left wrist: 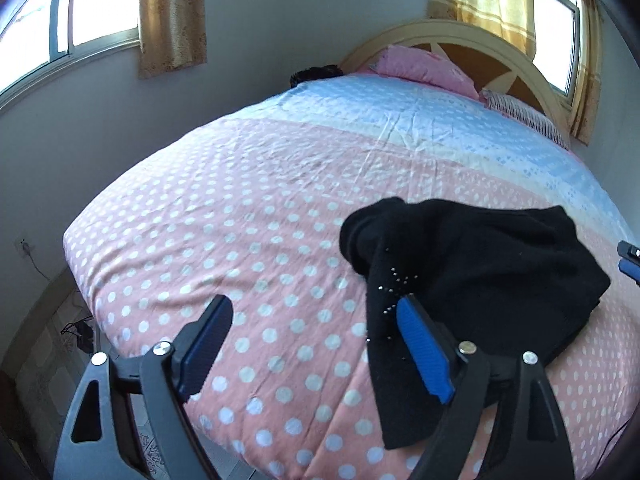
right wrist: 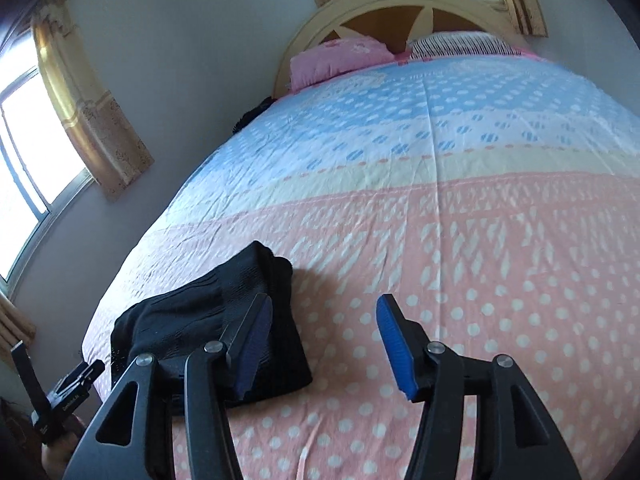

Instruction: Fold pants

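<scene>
Folded black knit pants (left wrist: pixel 480 256) on pink polka-dot bedspread (left wrist: pixel 224 216); left gripper (left wrist: pixel 316 312) gaping, right gripper (right wrist: pixel 324 312) parted, both empty, pants beside.

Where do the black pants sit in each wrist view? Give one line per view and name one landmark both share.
Left wrist view: black pants lie lower right on the bedspread, partly behind the right-hand finger.
Right wrist view: black pants lie lower left, partly behind the left-hand finger.
Shared landmark: the pink pillow against the arched headboard.
</scene>
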